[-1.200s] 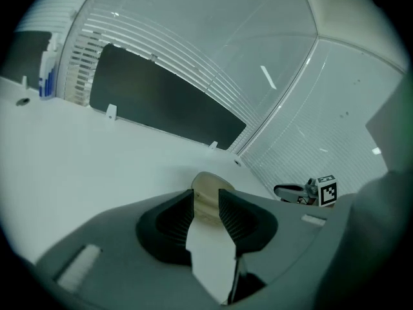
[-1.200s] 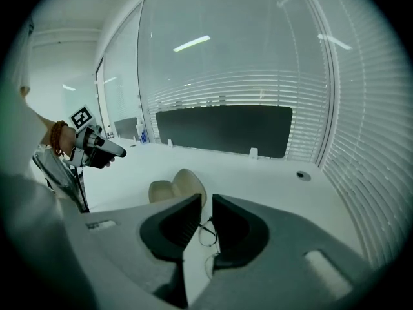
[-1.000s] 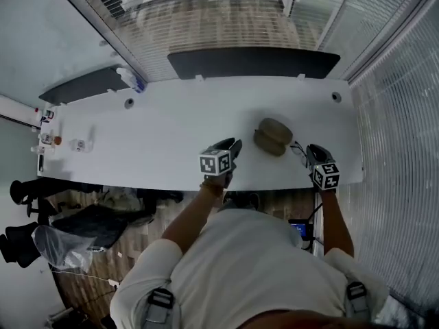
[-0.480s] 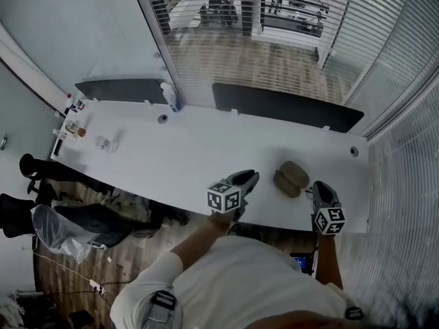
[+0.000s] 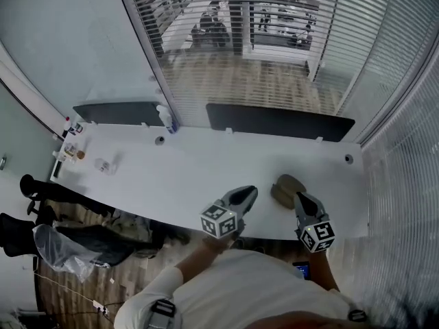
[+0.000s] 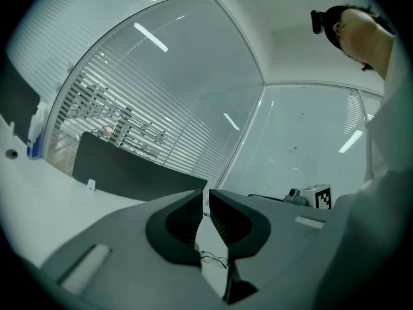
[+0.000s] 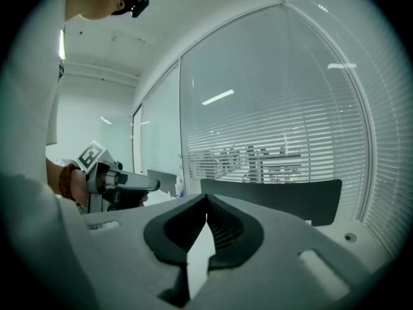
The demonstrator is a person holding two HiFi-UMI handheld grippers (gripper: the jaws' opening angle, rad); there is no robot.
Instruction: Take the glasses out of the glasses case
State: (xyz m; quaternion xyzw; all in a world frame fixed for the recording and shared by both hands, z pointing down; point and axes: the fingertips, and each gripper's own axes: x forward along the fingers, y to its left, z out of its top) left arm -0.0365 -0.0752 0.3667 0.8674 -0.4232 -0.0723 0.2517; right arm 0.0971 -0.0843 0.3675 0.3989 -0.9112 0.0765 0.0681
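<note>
Now the right gripper [image 5: 300, 196] fingers [image 7: 222, 228] are clenched, empty; the left gripper [image 5: 248, 192] fingers have just been closing, slightly apart, empty; glasses [image 6: 214, 259] lie on the bench [image 5: 178, 170].

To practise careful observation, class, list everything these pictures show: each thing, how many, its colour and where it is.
table: one, white, across the middle
glasses case: one, olive-brown, near the table's right end
glasses: one pair, thin dark frame, lying on the table
panels: two, black, along the table's far edge
bottle: one, pale with blue base, between the panels
small items: a few, too small to tell, table's left end
plastic bag: one, clear, floor at left
blinds: pale, on the glass walls behind
shirt: one, white, on the person, bottom
left tool: grey, jaws narrowly apart, just been closing, nothing between
right tool: grey, shut, empty, beside the case
</note>
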